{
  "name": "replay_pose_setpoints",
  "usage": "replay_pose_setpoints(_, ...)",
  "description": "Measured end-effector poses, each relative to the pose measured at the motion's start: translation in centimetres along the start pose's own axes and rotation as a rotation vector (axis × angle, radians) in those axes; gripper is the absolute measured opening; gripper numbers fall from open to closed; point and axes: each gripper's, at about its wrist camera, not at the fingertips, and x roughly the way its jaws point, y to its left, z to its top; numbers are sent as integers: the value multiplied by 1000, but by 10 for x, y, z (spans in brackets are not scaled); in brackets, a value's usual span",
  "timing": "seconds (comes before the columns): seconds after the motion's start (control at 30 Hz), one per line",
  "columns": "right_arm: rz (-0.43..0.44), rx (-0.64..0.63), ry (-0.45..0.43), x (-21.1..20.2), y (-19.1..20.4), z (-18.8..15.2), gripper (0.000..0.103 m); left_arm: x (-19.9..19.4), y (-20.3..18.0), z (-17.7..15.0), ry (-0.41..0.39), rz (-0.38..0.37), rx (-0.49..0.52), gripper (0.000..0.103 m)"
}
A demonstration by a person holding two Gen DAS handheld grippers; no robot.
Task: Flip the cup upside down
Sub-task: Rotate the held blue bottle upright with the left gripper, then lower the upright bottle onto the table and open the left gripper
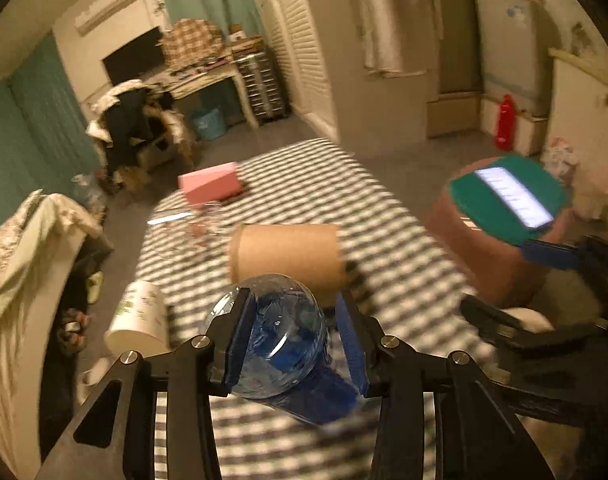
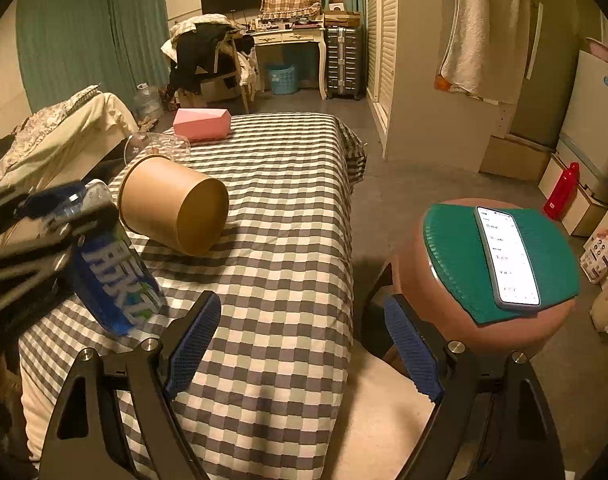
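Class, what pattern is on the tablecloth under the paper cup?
Grey-and-white checks on the tablecloth, clearest in the right wrist view.

The cup [image 2: 174, 204] lies on its side on the table [image 2: 288, 240], the box [image 2: 200, 123] behind it, the phone [image 2: 507, 256] on a stool [image 2: 463, 332] right of it.

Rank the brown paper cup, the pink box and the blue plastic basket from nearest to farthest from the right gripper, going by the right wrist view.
1. Brown paper cup: lying on its side on the checked tablecloth, ahead and left of the right gripper.
2. Pink box: at the table's far end, left.
3. Blue plastic basket: on the floor under the white desk, beyond the table.
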Motion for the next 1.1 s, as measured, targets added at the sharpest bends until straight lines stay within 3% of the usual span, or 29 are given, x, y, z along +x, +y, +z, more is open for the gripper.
replay_pose_setpoints(0.07,-5,2,-1,0,0,1,84,-3,-8,-1,-2,-43,11,44)
replay_pose_setpoints(0.43,-24,27,-13,-9,-10,-1,84,-10,-8,4,2,-99,-65,46)
replay_pose_setpoints(0.57,-24,34,-33,-18,-12,1,84,-23,2,11,-43,-80,-95,46)
replay_pose_setpoints(0.77,-30,21,-88,-41,-7,4,84,-54,22,15,-133,-18,-144,58)
replay_pose_setpoints(1.1,-17,-29,-227,-97,24,6,84,-93,59,-20,-194,61,-245,75)
